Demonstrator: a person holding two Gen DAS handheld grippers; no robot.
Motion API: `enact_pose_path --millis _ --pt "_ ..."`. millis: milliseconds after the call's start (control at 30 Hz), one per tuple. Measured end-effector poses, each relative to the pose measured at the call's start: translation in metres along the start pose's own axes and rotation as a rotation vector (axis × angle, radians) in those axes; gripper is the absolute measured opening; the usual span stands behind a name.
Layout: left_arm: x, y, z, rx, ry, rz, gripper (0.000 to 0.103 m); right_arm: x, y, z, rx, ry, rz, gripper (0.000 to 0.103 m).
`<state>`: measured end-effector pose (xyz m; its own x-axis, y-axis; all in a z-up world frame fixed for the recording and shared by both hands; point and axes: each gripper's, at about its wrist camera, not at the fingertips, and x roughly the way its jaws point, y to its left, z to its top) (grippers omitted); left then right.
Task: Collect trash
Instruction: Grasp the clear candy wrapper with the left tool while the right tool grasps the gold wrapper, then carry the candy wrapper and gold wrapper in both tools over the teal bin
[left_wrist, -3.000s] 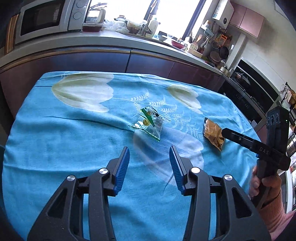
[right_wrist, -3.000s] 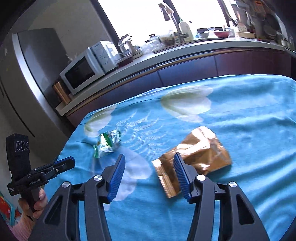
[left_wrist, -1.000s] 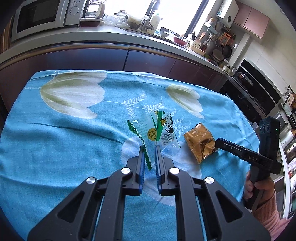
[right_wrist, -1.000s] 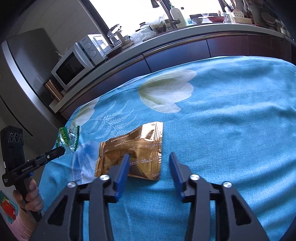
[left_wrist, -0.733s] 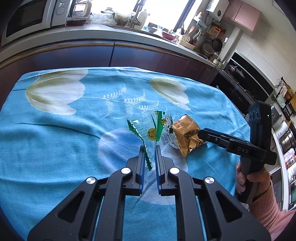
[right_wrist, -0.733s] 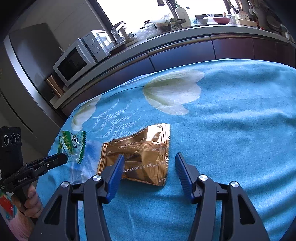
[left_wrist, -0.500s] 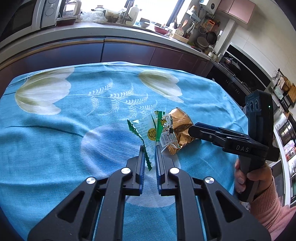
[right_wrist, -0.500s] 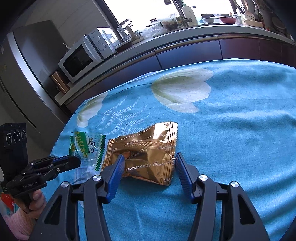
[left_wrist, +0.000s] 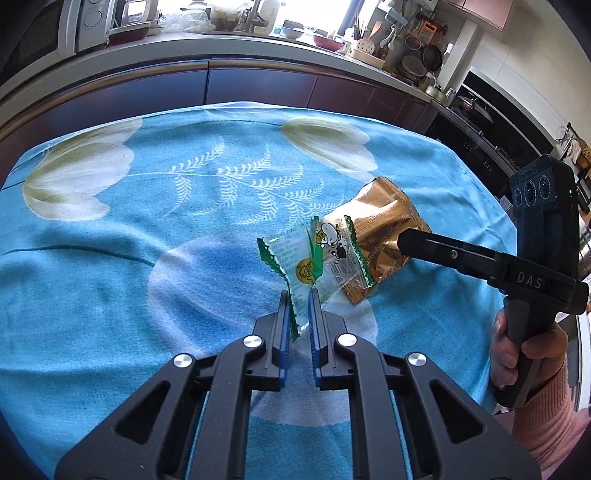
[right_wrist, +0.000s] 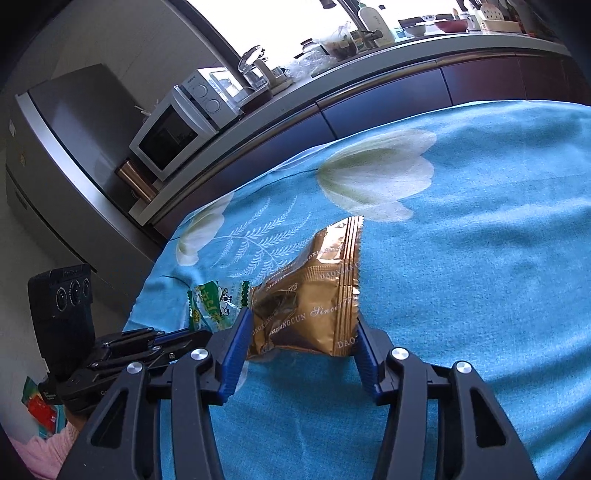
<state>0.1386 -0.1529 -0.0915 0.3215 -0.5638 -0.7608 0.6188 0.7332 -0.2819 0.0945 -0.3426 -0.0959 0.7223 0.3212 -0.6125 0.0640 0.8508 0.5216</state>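
Note:
My left gripper (left_wrist: 298, 295) is shut on the lower corner of a clear, green-edged snack wrapper (left_wrist: 325, 254), which stands up from the blue tulip tablecloth (left_wrist: 110, 277). Just behind it lies a gold foil wrapper (left_wrist: 384, 221). In the right wrist view that gold wrapper (right_wrist: 317, 291) sits between the blue pads of my right gripper (right_wrist: 301, 325). The jaws are closing and both pads touch its side edges, so it buckles upward. The green wrapper (right_wrist: 214, 302) and my left gripper (right_wrist: 207, 335) lie close on the left of it.
A dark kitchen counter (left_wrist: 207, 74) runs along the table's far side, with a microwave (right_wrist: 173, 129) on it and a grey fridge (right_wrist: 66, 147) at the left. A hand in a pink sleeve (left_wrist: 532, 362) holds the right gripper near the table's right edge.
My left gripper carried the green wrapper rightward until it overlaps the gold wrapper. The right jaws narrowed onto the gold wrapper, which went from lying flat to arching up.

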Motion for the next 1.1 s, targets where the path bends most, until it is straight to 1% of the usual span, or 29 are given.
enact_pose_path --millis 33,67,133,167,233,333,467,667,1100 --pt "0.0 0.0 0.0 -0.001 -0.001 0.001 0.01 0.0 -0.001 0.0 0.007 -0.001 0.004 0.047" --pt "0.0 0.0 -0.001 -0.003 -0.002 0.0 0.01 -0.001 -0.002 0.0 0.011 -0.003 0.004 0.038" --pt "-0.002 0.001 -0.002 -0.007 -0.01 0.001 0.01 -0.001 -0.002 -0.001 0.016 -0.004 0.016 0.033" --pt "-0.003 0.001 -0.003 -0.009 -0.013 0.0 0.01 -0.002 -0.001 -0.001 0.015 -0.01 0.017 0.028" --pt "-0.007 0.004 -0.004 -0.018 -0.018 -0.005 0.009 -0.003 0.001 -0.002 0.012 -0.015 0.03 0.022" --pt "-0.014 0.007 -0.006 -0.027 -0.03 -0.006 0.009 -0.006 0.005 -0.003 0.005 -0.026 0.05 0.015" --pt "-0.028 0.013 -0.011 -0.035 -0.057 0.006 0.009 -0.01 0.016 -0.005 -0.015 -0.041 0.068 0.009" --pt "-0.055 0.023 -0.021 -0.047 -0.105 0.039 0.009 -0.013 0.035 -0.005 -0.051 -0.055 0.101 0.006" --pt "-0.104 0.051 -0.047 -0.112 -0.163 0.089 0.009 -0.003 0.084 -0.01 -0.13 -0.04 0.192 0.006"
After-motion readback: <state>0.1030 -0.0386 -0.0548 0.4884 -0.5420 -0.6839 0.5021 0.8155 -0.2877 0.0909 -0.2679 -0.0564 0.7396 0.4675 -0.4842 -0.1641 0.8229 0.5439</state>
